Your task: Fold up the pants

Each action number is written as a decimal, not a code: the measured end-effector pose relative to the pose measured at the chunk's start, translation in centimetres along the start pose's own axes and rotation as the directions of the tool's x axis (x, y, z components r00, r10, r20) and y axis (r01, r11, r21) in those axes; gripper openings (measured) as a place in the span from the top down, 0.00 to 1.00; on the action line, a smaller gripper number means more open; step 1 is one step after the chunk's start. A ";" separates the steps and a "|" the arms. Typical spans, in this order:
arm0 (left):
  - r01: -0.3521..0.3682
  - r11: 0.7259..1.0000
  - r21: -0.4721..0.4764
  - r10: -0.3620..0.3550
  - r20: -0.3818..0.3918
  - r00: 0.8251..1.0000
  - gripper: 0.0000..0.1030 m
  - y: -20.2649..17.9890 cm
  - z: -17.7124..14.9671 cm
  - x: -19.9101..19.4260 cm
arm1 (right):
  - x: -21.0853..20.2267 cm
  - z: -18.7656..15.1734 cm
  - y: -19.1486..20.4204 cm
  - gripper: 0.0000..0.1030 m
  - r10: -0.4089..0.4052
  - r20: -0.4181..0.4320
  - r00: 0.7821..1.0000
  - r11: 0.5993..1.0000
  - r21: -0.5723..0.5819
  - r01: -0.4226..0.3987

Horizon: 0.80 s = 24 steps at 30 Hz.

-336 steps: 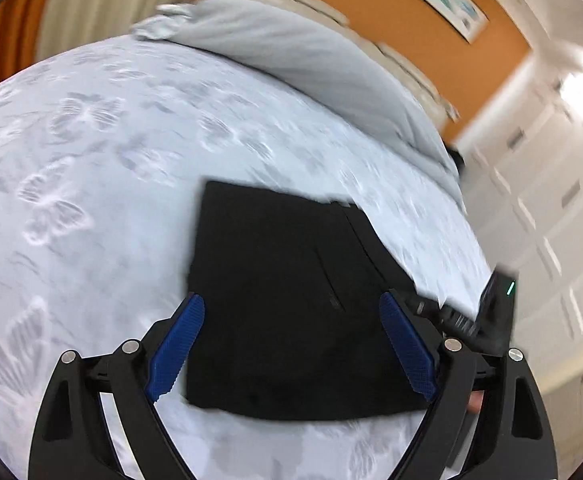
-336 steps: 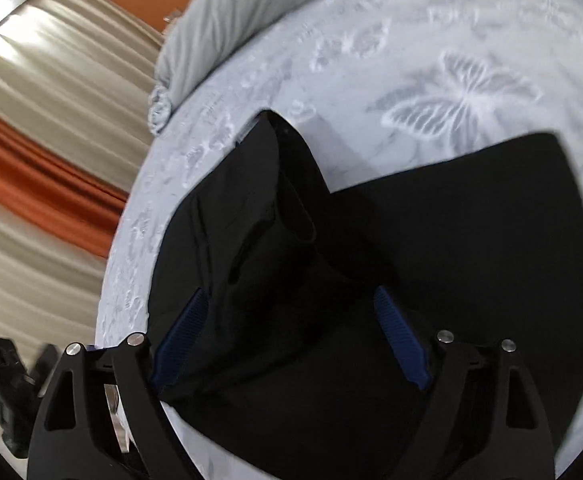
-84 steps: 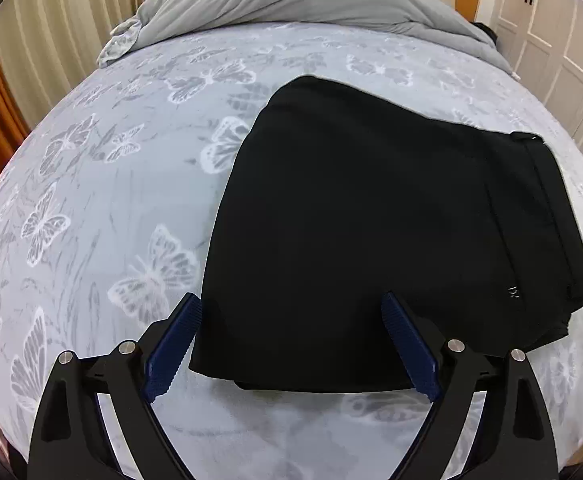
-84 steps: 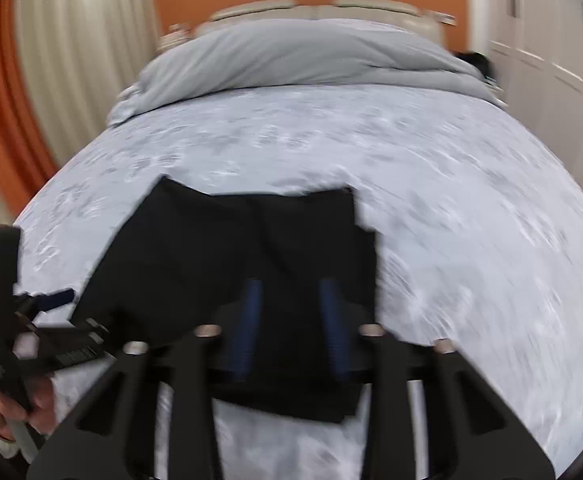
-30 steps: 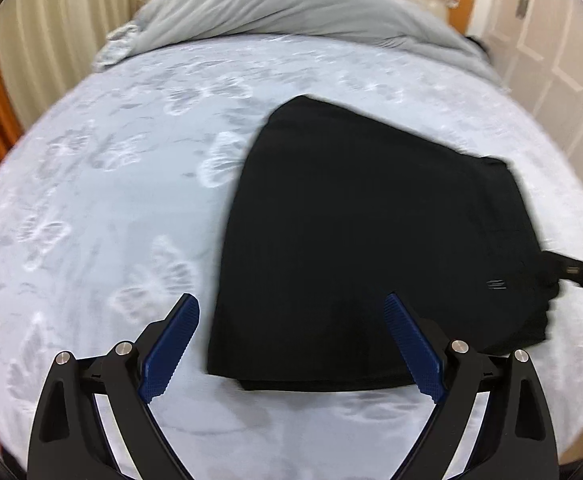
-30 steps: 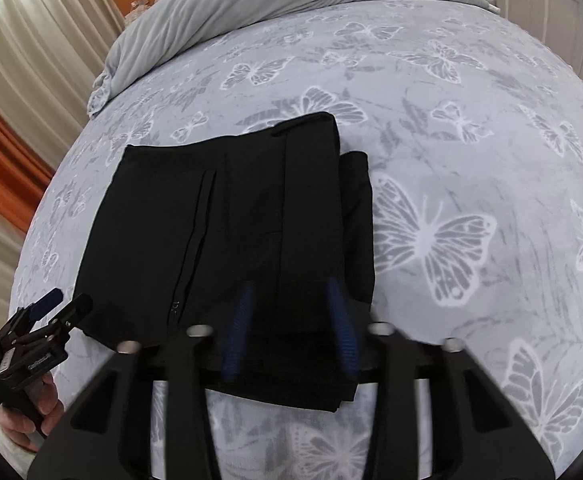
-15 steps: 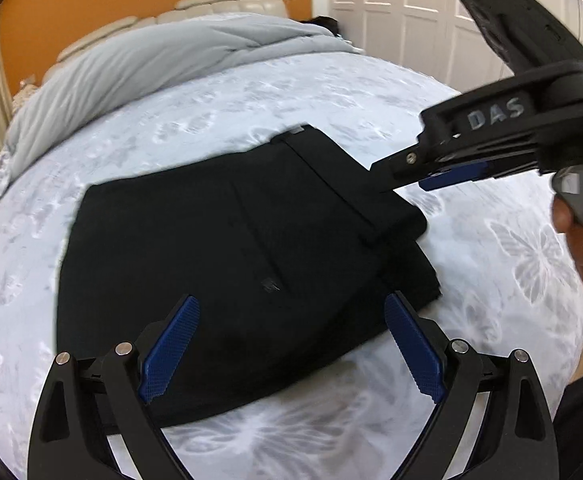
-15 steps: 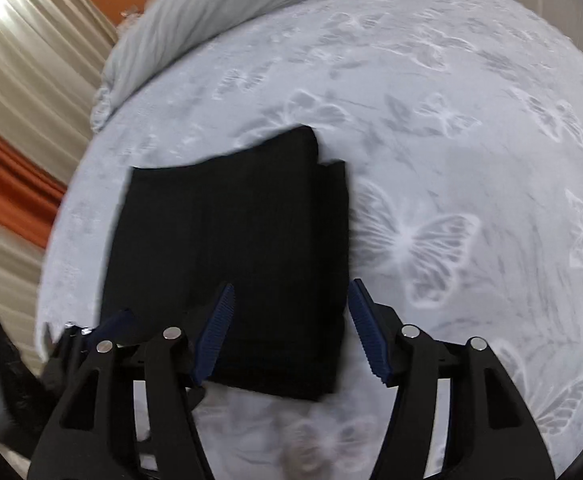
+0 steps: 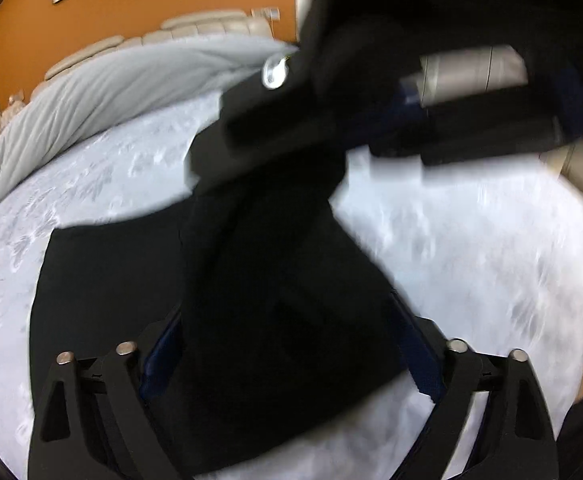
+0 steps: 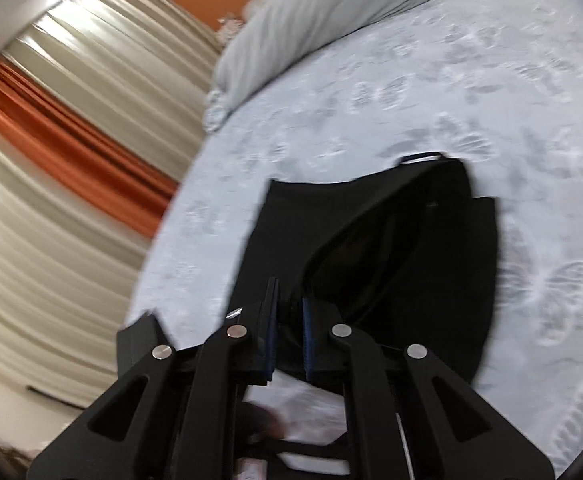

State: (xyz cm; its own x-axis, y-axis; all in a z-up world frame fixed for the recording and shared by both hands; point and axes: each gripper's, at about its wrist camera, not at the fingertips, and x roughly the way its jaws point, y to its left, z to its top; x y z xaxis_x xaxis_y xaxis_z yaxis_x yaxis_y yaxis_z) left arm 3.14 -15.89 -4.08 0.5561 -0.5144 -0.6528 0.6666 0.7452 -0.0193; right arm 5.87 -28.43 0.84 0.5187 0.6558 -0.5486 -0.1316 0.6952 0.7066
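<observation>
Lying on the butterfly-print bedspread, the one pair of black pants is already folded into a compact block, and you are lifting one corner for what looks like a further fold. Your right gripper has just been closing and now pinches that raised cloth. Your left gripper has also been closing; cloth sits between its fingers, but the picture is blurred and I cannot tell whether they press it. Laying the flap over and smoothing remain. I count two grippers, one grey duvet.
</observation>
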 end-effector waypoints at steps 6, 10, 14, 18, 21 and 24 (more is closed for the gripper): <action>0.135 0.946 -0.294 -0.123 0.061 0.991 0.98 8.9 3.0 -2.0 | -2.6 1.5 -1.1 0.88 -0.086 0.088 0.992 0.996 0.021 0.085; 0.158 0.895 -0.417 -0.106 0.145 0.984 0.98 13.7 4.4 -4.8 | -0.8 0.6 -1.1 0.85 -0.316 0.040 0.948 0.941 -0.116 0.319; 0.140 0.891 -0.432 -0.066 0.183 0.981 0.98 15.7 5.4 -6.6 | 3.0 -0.4 -2.9 0.84 -0.436 -0.035 0.899 0.888 -0.175 0.424; 0.136 0.888 -0.440 -0.054 0.194 0.980 0.98 16.6 5.8 -7.4 | 5.3 -0.9 -4.1 0.46 -0.482 -0.054 0.874 0.861 -0.214 0.462; 0.130 0.896 -0.424 -0.050 0.195 0.980 0.98 16.6 5.6 -7.8 | 6.8 -1.2 -4.3 0.46 -0.519 -0.050 0.853 0.833 -0.252 0.492; 0.132 0.900 -0.415 -0.056 0.190 0.980 0.98 16.3 5.4 -7.7 | 7.1 -1.2 -4.4 0.54 -0.544 -0.029 0.838 0.816 -0.250 0.521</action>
State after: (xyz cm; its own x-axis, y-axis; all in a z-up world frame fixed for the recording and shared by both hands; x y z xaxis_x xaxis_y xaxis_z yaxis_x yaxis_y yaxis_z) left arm 12.36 -2.06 4.73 0.6023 -0.6264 -0.4948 0.4674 0.7792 -0.4176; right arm 9.15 -26.52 -6.68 0.4820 0.1798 -0.8575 -0.0479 0.9827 0.1791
